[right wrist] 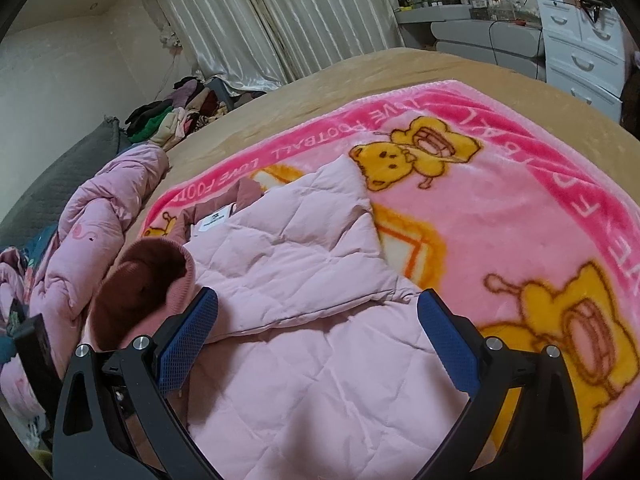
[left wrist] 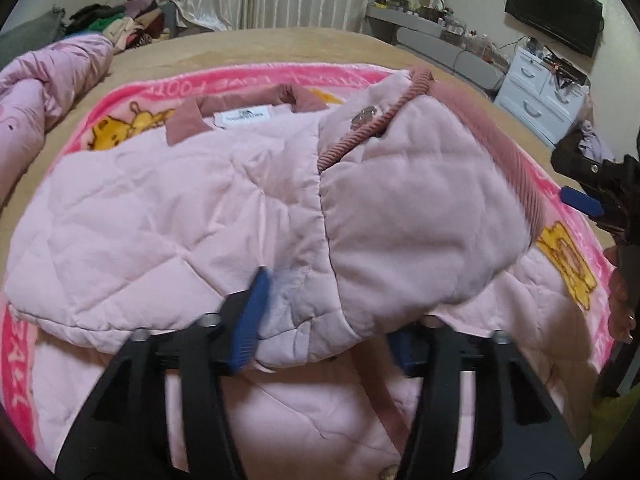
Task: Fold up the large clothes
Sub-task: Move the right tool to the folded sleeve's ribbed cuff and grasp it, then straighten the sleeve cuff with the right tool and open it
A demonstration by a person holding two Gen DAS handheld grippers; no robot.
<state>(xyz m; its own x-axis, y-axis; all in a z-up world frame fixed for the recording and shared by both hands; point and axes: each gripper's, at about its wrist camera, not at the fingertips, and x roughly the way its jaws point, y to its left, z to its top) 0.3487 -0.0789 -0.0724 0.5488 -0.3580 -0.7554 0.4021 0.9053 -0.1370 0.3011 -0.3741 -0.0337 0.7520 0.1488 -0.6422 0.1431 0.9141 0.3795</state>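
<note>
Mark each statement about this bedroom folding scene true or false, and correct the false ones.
1. The pink quilted jacket lies on a pink cartoon blanket. True.
2. The right gripper is clamped on the jacket. False: its jaws stand wide apart above the jacket, holding nothing.
3. The left gripper has jacket fabric between its fingers. True, though the view does not show how firmly it grips.
4. The curtains are drawn open, showing a window. False: they hang closed.
5. A pile of clothes sits beyond the far edge of the bed. True.
6. The white drawer unit stands beside the pile of clothes. False: it stands on the opposite side of the room.
</note>
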